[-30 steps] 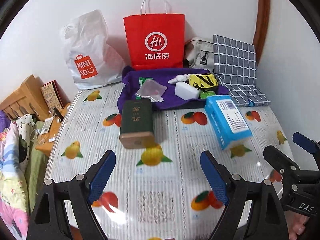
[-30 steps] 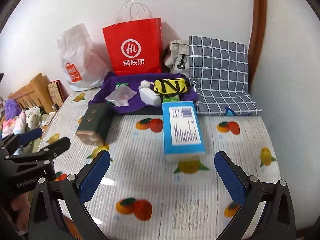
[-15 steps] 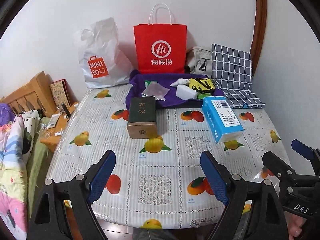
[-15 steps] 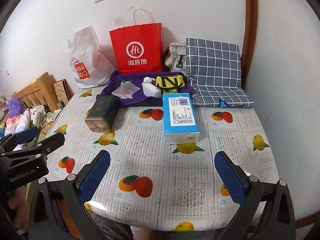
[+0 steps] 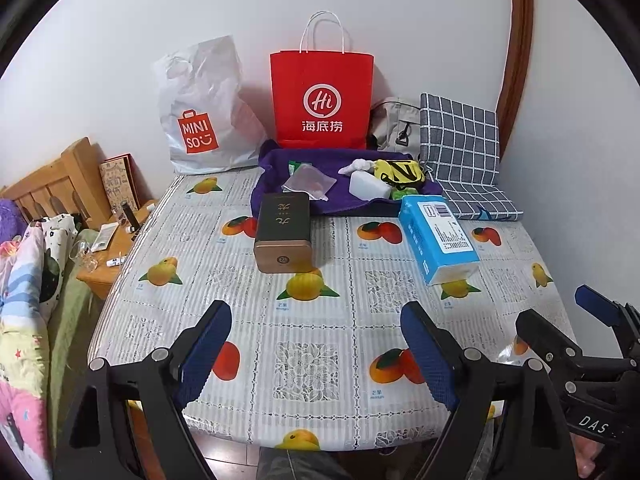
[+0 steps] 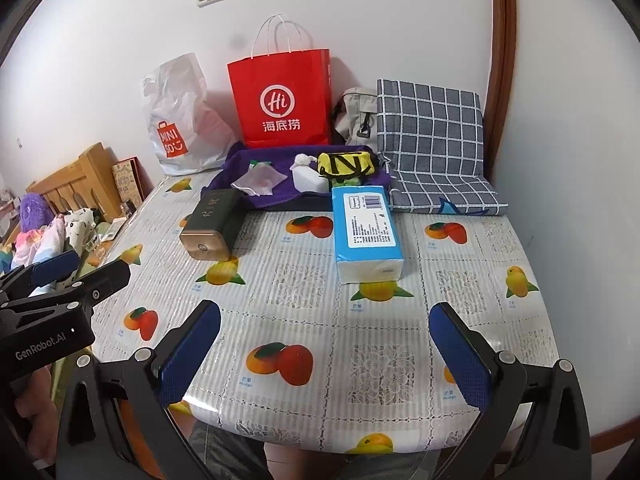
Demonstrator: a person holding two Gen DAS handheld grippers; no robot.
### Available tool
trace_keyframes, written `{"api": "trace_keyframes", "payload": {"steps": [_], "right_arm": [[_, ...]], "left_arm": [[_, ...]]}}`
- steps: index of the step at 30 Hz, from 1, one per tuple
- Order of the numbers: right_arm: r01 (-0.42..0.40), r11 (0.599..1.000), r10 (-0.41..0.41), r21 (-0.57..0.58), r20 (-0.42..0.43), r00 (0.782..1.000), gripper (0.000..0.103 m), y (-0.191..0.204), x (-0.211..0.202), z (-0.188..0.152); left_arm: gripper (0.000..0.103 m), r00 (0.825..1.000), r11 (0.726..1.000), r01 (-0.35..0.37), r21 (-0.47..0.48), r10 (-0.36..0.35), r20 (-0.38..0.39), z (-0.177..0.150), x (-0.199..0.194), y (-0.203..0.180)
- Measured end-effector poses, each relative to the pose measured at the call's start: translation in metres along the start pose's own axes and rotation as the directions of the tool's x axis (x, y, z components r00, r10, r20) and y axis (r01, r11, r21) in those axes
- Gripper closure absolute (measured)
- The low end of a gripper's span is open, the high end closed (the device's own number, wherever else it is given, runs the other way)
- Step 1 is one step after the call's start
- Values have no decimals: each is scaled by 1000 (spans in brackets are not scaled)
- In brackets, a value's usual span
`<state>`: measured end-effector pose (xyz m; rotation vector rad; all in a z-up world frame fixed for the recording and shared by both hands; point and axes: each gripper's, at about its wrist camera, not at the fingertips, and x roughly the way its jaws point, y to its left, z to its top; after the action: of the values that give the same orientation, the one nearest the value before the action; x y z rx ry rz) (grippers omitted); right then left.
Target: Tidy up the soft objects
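Soft objects, a yellow pouch (image 6: 347,164) and a white plush (image 6: 303,159), lie on a purple cloth (image 6: 276,192) at the far edge of the desk (image 6: 320,320), behind a blue tissue pack (image 6: 366,232) and a dark tin (image 6: 212,224). Left tool (image 5: 316,344) and right tool (image 6: 324,344) hover wide open over the near edge, holding nothing.

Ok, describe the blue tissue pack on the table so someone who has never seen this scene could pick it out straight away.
Start at the red paper bag standing against the back wall, then come forward over the purple cloth onto the fruit-print tablecloth. The blue tissue pack lies flat there, right of the dark green tin. It is the only light blue thing, with a white printed label on top.
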<state>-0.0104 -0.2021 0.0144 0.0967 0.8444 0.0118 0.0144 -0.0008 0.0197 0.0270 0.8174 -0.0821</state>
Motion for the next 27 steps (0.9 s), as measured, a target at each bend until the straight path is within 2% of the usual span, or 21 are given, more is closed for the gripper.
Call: {"api": "trace_keyframes", "payload": {"steps": [27], "right_arm": [[-1,1000,2,-13,14,1000,1,6,-7,0]], "left_arm": [[17,1000,1000,9,-1,-9,5,-2,-4,1]]}}
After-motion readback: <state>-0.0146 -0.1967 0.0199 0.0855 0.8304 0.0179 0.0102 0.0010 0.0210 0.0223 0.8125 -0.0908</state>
